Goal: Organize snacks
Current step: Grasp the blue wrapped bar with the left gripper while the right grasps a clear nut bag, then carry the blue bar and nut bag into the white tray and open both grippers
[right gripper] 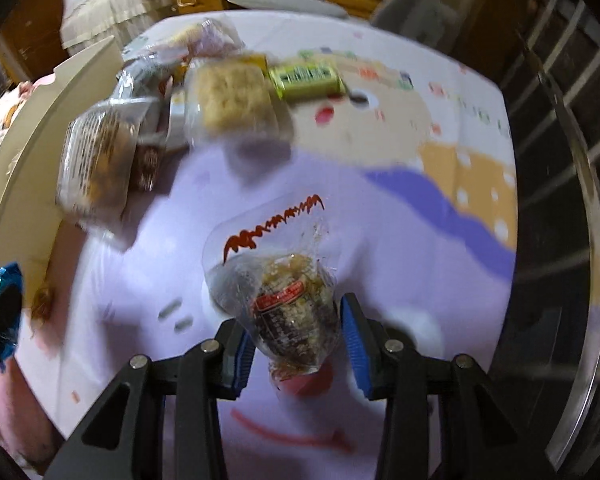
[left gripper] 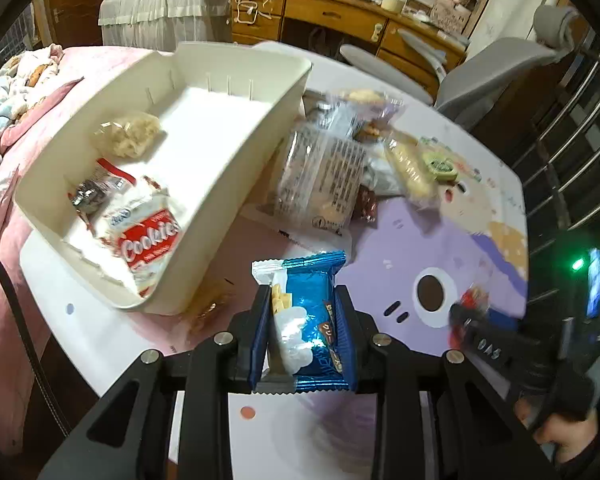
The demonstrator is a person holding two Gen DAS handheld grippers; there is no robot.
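The left gripper is closed on a blue foil snack packet, which stands upright between its blue pads, lifted above the counter. To the left lies a cream plastic bin holding a red-and-white cookies packet, a dark wrapped snack beside it and a clear bag of pale crackers farther back. Just right of the bin, at the far side of the counter, sits a loose heap of snacks (clear wrappers with printed labels, a yellowish biscuit, a green packet).

The right gripper has a clear bag of brown snack with a red label between its pads; the left pad touches the bag, the right pad shows a slight gap, so a firm grip cannot be confirmed. The bag's red-edged top points away from the gripper.
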